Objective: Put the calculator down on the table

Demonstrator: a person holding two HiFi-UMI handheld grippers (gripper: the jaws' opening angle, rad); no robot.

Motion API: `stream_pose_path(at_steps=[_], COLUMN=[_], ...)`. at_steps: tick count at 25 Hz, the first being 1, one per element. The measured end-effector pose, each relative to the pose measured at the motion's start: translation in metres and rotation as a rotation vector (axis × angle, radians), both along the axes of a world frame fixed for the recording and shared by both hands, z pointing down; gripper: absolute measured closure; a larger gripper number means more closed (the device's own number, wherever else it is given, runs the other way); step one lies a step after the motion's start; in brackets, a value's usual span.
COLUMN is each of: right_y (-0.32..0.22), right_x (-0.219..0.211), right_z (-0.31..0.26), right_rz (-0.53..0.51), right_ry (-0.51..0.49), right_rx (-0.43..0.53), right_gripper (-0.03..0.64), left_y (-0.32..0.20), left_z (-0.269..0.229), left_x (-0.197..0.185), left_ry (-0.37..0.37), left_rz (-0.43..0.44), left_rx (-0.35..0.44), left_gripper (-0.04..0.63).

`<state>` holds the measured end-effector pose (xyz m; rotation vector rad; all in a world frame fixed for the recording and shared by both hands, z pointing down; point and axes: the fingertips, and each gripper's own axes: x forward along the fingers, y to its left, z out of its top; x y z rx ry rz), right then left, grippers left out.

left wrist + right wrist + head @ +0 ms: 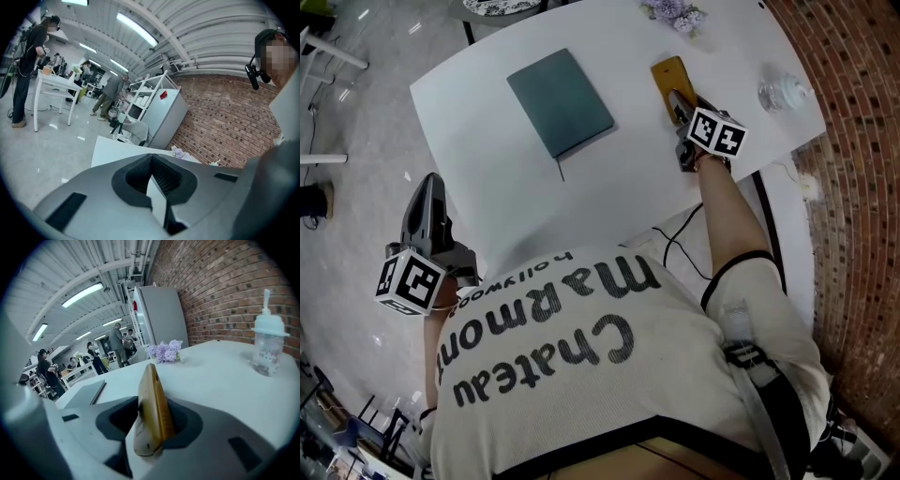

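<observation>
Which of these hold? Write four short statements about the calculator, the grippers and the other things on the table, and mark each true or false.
The calculator stands between the right gripper's jaws. True.
The left gripper holds the notebook. False: its jaws are together on nothing; the notebook lies flat on the table.
The bottle lies on its side. False: it stands upright.
The flowers lie on the table. True.
</observation>
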<state>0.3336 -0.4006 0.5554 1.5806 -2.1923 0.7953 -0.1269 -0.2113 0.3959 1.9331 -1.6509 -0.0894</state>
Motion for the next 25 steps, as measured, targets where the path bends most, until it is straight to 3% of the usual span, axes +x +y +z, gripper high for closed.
stream_pose_path(at_steps=[13, 25], right_y=[-0.003, -0.005], right_x=[0.015, 0.019], right_z=[0.005, 0.007], right_rz=[0.086, 0.147], right_ry=[0.035, 0.069], right_rx=[-0.016, -0.011], right_gripper=[0.385, 0.360], left_y=[0.003, 0.005], left_z=[0.001, 0.001], left_x=[0.000, -0.005], left_ry=[0.003, 0.005], left_rz=[-0.008, -0.027], left_rx=[0.001, 0.004], left_gripper=[0.595, 0.595])
